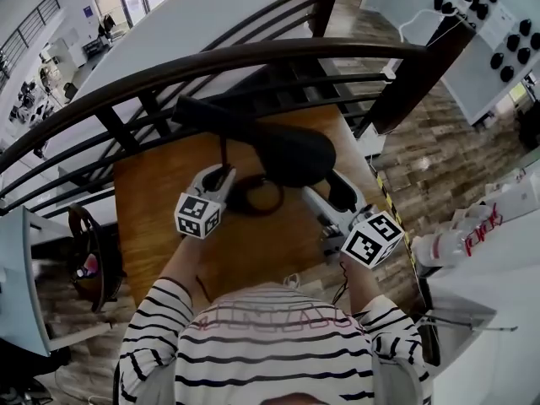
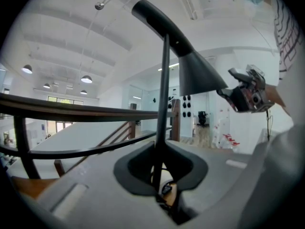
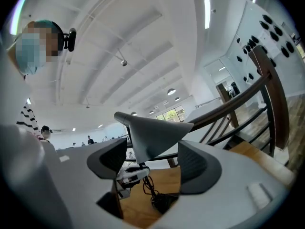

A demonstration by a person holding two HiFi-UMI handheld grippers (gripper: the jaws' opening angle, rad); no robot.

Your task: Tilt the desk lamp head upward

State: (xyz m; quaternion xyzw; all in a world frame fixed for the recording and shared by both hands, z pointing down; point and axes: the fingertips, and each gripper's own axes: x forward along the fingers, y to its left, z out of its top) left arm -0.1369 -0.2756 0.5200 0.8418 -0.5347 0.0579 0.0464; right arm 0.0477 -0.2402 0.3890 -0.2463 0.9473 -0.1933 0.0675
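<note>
Left gripper [image 1: 221, 175] was clamped on the thin black lamp stem [image 2: 163, 104], which sat in the notch between its pads. Right gripper [image 3: 152, 163] had its jaws wide apart, with the rim of the black conical desk lamp head [image 3: 152, 130] between them. No pad was seen pressing on it. The head stood over the far middle of the table, between the two grippers. A black cord [image 1: 253, 199] lay coiled on the table under the head, just beside the stem. A dark curved railing [image 1: 211, 62] ran close behind the lamp along the table's far edge, crowding the space beyond the head. A white bottle [image 1: 439, 247] with red print lay to the right. Surface: orange-brown wooden table [image 1: 169, 226]. Room: wood-plank floor [image 1: 439, 150] to the right, white panel with black knobs [image 1: 489, 32] far right, high white ceiling with round pendant lights [image 2: 86, 79].
</note>
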